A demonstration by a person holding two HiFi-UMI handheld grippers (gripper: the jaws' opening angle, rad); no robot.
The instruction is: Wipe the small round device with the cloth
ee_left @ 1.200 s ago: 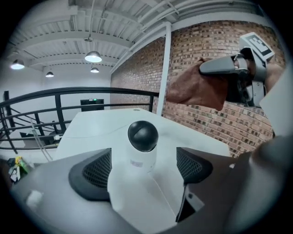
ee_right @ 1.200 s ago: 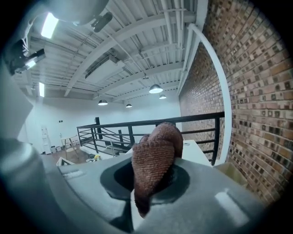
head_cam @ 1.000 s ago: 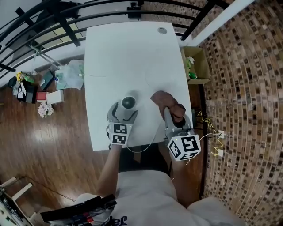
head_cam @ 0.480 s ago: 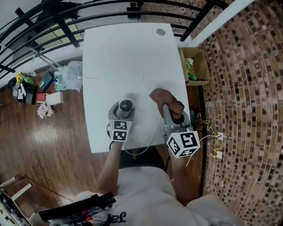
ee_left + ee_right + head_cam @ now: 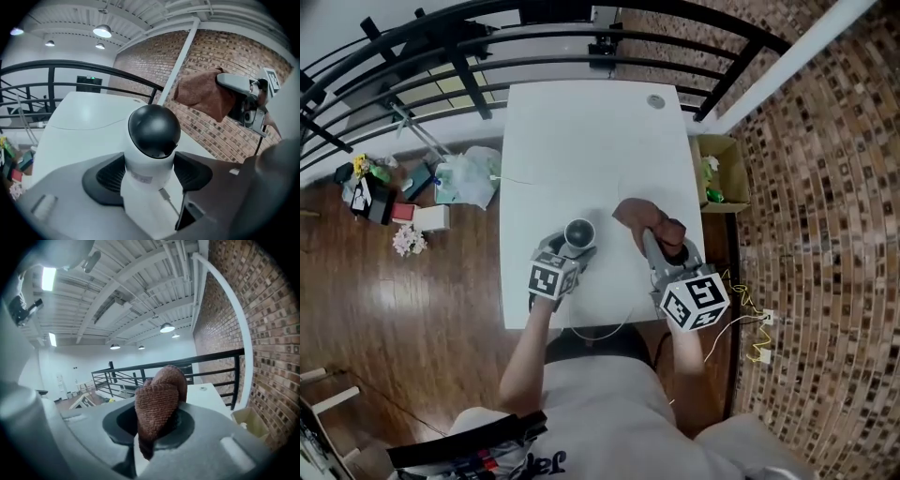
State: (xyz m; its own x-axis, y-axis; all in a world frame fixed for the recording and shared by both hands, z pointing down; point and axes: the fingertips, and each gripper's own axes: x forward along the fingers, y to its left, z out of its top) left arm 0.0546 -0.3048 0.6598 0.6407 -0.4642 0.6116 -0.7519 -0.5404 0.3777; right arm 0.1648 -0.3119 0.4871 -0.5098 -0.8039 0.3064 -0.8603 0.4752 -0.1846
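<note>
The small round device (image 5: 578,231) has a white body and a black dome (image 5: 153,130). My left gripper (image 5: 572,246) is shut on its white body (image 5: 149,174); its jaws have just been closing, with the device between them. It sits just over the near part of the white table (image 5: 581,141). A thin cable (image 5: 609,328) trails from it over the table's front edge. To the right, my right gripper (image 5: 652,234) is shut on a brown cloth (image 5: 642,217), bunched between its jaws (image 5: 157,404). In the left gripper view the cloth (image 5: 201,93) hangs up to the right of the device, apart from it.
A black railing (image 5: 534,47) runs behind the table. A cardboard box (image 5: 722,169) stands at its right by the brick wall. Bags and small items (image 5: 469,173) lie on the wooden floor at the left. A round cap (image 5: 655,100) sits in the table's far corner.
The left gripper's jaws have closed on the device, which stood between them a second ago, and it now sits tilted in the grip. The right gripper has shifted slightly with the cloth.
</note>
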